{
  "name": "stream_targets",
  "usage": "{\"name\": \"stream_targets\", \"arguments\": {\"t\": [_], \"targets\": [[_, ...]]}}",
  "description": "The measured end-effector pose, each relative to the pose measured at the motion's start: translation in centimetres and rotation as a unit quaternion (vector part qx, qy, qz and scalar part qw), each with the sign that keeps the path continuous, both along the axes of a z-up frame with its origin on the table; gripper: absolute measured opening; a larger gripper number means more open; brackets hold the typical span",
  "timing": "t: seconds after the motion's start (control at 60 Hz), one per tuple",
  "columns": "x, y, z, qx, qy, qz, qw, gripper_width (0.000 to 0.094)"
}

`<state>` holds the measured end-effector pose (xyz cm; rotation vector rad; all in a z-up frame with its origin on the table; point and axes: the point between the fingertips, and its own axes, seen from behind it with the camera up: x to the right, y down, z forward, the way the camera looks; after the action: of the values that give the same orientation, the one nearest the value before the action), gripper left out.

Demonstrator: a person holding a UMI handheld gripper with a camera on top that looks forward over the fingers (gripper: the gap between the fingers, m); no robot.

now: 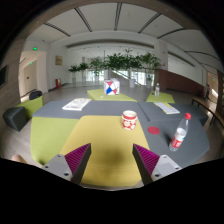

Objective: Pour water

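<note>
A clear plastic water bottle (180,131) with a red cap and red label stands on the grey part of the table, ahead of the right finger and off to its right. A white cup with a red pattern (130,120) stands on the yellow-green table surface, straight ahead beyond the fingers. My gripper (111,160) is open and empty, its two magenta-padded fingers (146,160) spread wide above the yellow-green table (100,140). Nothing is between the fingers.
A red round coaster or lid (154,129) lies between cup and bottle. A patterned box (112,87) stands on the far table. White papers (76,104) lie at far left and others (163,107) at far right. A dark chair (14,117) stands left. Plants line the back.
</note>
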<state>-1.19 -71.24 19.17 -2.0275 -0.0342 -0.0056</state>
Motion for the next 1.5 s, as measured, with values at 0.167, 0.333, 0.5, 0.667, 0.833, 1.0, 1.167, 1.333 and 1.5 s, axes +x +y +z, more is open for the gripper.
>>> {"name": "stream_targets", "arguments": {"t": [0.167,0.333,0.5,0.667,0.833,1.0,1.167,1.333,1.5], "targets": [[6.9,-1.0,-3.6,-0.015,-0.022,-0.042,0.999,0.0856],[18.8,-0.3,-9.2,-0.035,-0.040,-0.094,0.994,0.0856],[28.4,2.5,-11.5,-0.016,-0.050,-0.140,0.989,0.0856],[35.1,8.1,-10.7,0.030,-0.048,-0.161,0.985,0.0855],[39.0,13.9,-10.9,0.054,-0.033,-0.178,0.982,0.0832],[39.7,17.2,-11.7,0.076,-0.038,-0.170,0.982,0.0520],[40.5,17.7,-11.7,0.082,-0.050,-0.185,0.978,0.0340],[41.8,17.5,-9.7,0.075,-0.105,-0.209,0.969,0.0338],[43.6,18.3,-2.0,0.083,-0.257,-0.232,0.935,0.0337]]}}
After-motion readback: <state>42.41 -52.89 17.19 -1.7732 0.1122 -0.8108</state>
